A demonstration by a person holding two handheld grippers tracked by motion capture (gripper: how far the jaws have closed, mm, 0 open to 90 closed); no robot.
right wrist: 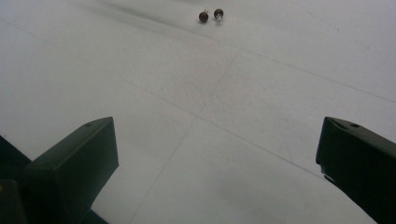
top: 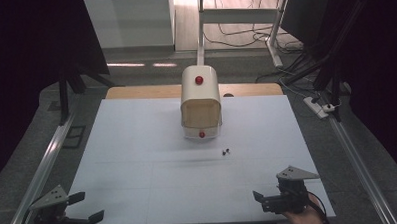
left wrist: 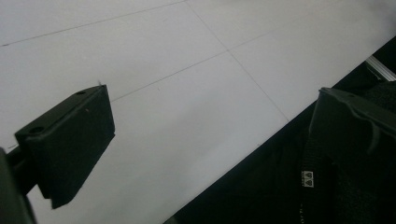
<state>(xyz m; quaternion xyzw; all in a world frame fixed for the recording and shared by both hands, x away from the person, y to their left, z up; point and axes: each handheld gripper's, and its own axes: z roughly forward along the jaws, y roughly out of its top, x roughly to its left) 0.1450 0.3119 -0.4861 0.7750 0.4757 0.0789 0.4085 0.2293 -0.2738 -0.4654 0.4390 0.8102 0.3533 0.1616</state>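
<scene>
High view: the white worktop (top: 138, 159) runs wide across the frame. Toward its far middle stands a cream box with a rounded top (top: 200, 103), a red knob on its top and another low on its open front. The left gripper (top: 85, 208) sits at the near left corner of the worktop, its jaws spread wide with nothing between them. The right gripper (top: 259, 201) rests at the near right edge in a hand (top: 305, 217), its jaws likewise wide apart and holding nothing. Two small dark beads (top: 226, 152) lie side by side on the worktop, just in front of the box and well ahead of the right gripper. In the right gripper view the beads (right wrist: 210, 15) lie far ahead of the open jaws.
</scene>
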